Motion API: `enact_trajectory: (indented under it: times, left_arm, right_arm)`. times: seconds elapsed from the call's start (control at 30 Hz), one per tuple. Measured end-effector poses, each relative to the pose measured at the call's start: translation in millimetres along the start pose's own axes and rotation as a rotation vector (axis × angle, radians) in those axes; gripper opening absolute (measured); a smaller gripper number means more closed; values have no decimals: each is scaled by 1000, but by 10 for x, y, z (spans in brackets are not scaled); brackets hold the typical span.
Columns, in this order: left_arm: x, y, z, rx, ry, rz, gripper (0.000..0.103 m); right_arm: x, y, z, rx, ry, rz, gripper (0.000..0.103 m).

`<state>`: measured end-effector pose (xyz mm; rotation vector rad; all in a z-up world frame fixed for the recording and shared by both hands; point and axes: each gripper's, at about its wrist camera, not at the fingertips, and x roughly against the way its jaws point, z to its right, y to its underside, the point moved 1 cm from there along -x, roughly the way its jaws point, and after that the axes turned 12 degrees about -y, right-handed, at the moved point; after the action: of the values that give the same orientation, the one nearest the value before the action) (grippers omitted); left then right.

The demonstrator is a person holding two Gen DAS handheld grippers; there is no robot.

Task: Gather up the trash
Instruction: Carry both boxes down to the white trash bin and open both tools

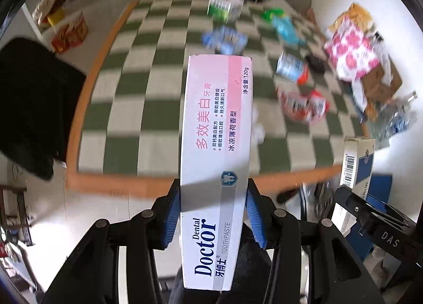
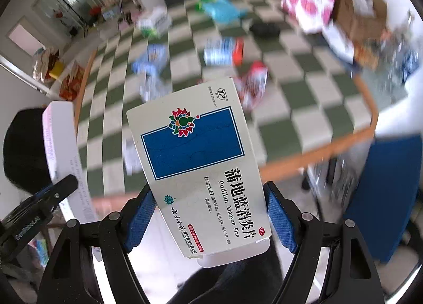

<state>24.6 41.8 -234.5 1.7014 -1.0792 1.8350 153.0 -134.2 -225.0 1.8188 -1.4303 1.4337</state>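
My left gripper [image 1: 213, 193] is shut on a long pink and white toothpaste box [image 1: 215, 129], its blue pads [image 1: 173, 214] pressing both long sides. My right gripper [image 2: 207, 203] is shut on a white medicine box with a blue rectangle [image 2: 195, 156], tilted between the blue pads [image 2: 138, 214]. Each box also shows in the other view: the medicine box [image 1: 357, 164] at the right edge, the toothpaste box [image 2: 59, 150] at the left. Both are held above a table with a green and white checked cloth [image 1: 148, 87], where several pieces of trash lie blurred.
On the cloth lie a green and white carton [image 1: 224, 5], blue wrappers [image 1: 224, 39], a can-like pack [image 1: 290, 67] and a red wrapper [image 1: 304, 104]. A pink-patterned bag [image 1: 351, 53] and brown boxes [image 1: 380, 84] crowd the right side. A blue bin [image 2: 383, 198] stands beside the table.
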Motion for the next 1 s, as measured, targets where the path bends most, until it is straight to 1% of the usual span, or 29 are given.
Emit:
enact_trajectory:
  times: [0.13,0.23,0.27,0.33,0.37,0.4,0.5,0.57,0.63,0.67,0.73,0.8,0.83,0.87,0.9,0.93,1.0]
  left_arm:
    - [-365,483,-53,6,-2,-103,43]
    - [-781,852,-75,20,0,-209,43]
    - [-993,985,-71,30,1,-251,43]
    - [-1350,1154,-53,49,4,-309,43]
    - [-1622,1249,-38,69,20,-343,43]
    - [-1822,1307,-32,88,30,-365,43]
    - [-2598,1463,17,139,64,-442,43]
    - [-3126,1520,68,163,86,-491,43]
    - [-3528,1551,108,177,107,-525,43]
    - [-3772,1566,131,179,127,-548,44]
    - [-4105,1573,163,179,151,-573,45]
    - [-4397,1571,161,166,145,-587,46]
    - [-4492,1567,154,162,142,-590,61]
    - [-4604,1574,143,166,141,-591,85]
    - [-4677,1570,118,175,145,-590,94]
    - [-4735,1576,84,183,145,-586,98]
    - [-4819,1612,20,196,142,-575,98]
  right_arm:
    - [-317,535,134,-30,-5,-99,81]
    - [-619,861,256,-44,-11,-179,81]
    - [-746,974,308,-49,-12,-208,81]
    - [-1036,1196,436,-55,-15,-264,81]
    - [-1233,1320,531,-60,-10,-293,81]
    - [-1374,1379,587,-64,-11,-312,81]
    - [-1977,1624,865,-77,-15,-376,81]
    - [-2432,1745,1058,-90,-13,-404,81]
    - [-2894,1840,1235,-98,-15,-427,81]
    - [-3053,1850,1298,-105,-14,-433,81]
    - [-3456,1905,1449,-131,-28,-451,81]
    - [-3839,1932,1597,-152,-45,-460,81]
    - [-4059,1957,1674,-162,-57,-467,82]
    - [-4187,1947,1714,-167,-66,-470,82]
    - [-4342,1942,1763,-175,-84,-476,82]
    - [-4476,1954,1799,-184,-101,-484,82]
    - [-4724,1966,1859,-201,-142,-494,84]
